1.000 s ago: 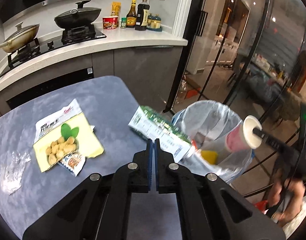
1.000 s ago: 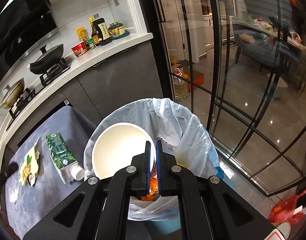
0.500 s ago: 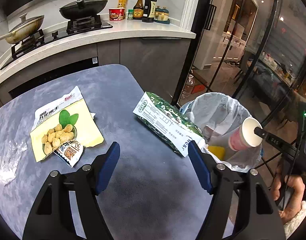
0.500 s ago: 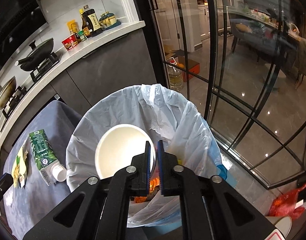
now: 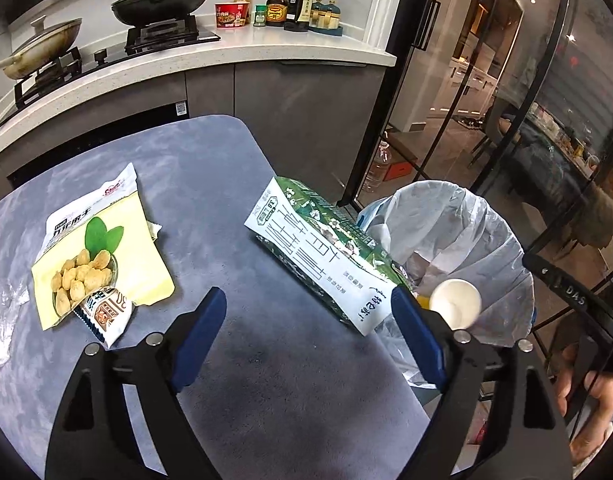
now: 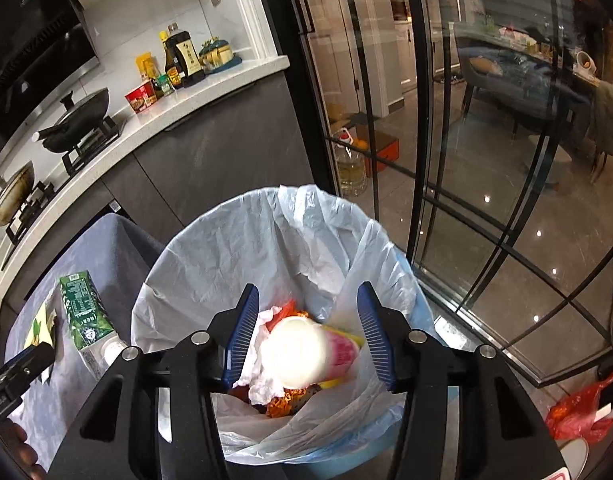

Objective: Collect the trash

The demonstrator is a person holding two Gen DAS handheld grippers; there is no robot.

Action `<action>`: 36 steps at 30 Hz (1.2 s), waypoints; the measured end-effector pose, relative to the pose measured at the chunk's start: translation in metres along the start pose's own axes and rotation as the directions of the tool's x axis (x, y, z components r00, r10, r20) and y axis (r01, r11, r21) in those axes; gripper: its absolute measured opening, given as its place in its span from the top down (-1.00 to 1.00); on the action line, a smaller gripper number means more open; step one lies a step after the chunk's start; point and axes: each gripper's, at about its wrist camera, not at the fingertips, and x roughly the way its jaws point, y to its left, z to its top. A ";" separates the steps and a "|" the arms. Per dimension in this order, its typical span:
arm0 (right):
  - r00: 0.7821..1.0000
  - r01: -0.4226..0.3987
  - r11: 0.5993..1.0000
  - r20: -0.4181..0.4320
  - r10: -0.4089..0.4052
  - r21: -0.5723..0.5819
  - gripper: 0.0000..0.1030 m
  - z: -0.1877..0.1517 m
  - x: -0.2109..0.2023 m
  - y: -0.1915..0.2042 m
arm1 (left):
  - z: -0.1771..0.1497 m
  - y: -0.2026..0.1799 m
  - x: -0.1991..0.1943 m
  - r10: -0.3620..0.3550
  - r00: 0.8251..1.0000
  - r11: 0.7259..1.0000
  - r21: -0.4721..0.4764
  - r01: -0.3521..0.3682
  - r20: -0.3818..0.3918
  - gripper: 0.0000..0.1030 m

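Left wrist view: left gripper (image 5: 308, 328) spread wide, nothing between its fingers, poised low over the grey worktop (image 5: 210, 184). Green-and-white drink carton (image 5: 322, 256) lies on its side at the worktop's right edge, cap end overhanging toward the bin. Judged light and fairly stiff if empty, walls likely to dent; best taken across its narrow mid-body. Yellow snack bag (image 5: 102, 248) with a small packet (image 5: 106, 312) on its lower corner lies well to the left: thin, limp, slippery film, probably needs a pinch at a raised edge. Clear plastic scrap (image 5: 2, 312) at far left.

Right wrist view: right gripper (image 6: 308, 332) wide open above the lined trash bin (image 6: 234, 248). Paper cup (image 6: 306, 350), blurred, sits between the fingers but is not clamped, apparently dropping onto the rubbish. Bin liner stands loose and high; it could snag. Stove and bottles on the far counter stay well apart.
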 end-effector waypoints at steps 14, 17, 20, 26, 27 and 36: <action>0.978 -0.207 0.965 -0.050 0.201 -0.159 -0.07 -0.014 -0.011 0.076 | -0.006 0.024 -0.006 0.128 0.992 0.991 -0.029 -0.128 0.009 -0.66; 0.969 -0.247 0.949 -0.071 0.238 -0.196 -0.21 -0.019 -0.006 0.096 | -0.009 0.034 -0.010 0.153 0.988 0.987 -0.042 -0.153 0.000 -0.67; 0.958 -0.286 0.928 -0.090 0.272 -0.237 -0.34 -0.022 0.001 0.118 | -0.011 0.049 -0.017 0.184 0.983 0.981 -0.066 -0.183 0.006 -0.70; 0.951 -0.310 0.901 -0.120 0.286 -0.305 -0.36 -0.021 0.018 0.157 | -0.016 0.073 -0.025 0.213 0.977 0.972 -0.099 -0.212 0.001 -0.70; 0.950 -0.311 0.898 -0.119 0.288 -0.310 -0.36 -0.022 0.019 0.159 | -0.017 0.078 -0.027 0.215 0.977 0.971 -0.106 -0.214 0.002 -0.70; 0.944 -0.329 0.873 -0.161 0.290 -0.359 -0.36 -0.020 0.040 0.183 | -0.023 0.111 -0.037 0.236 0.972 0.957 -0.172 -0.232 0.000 -0.71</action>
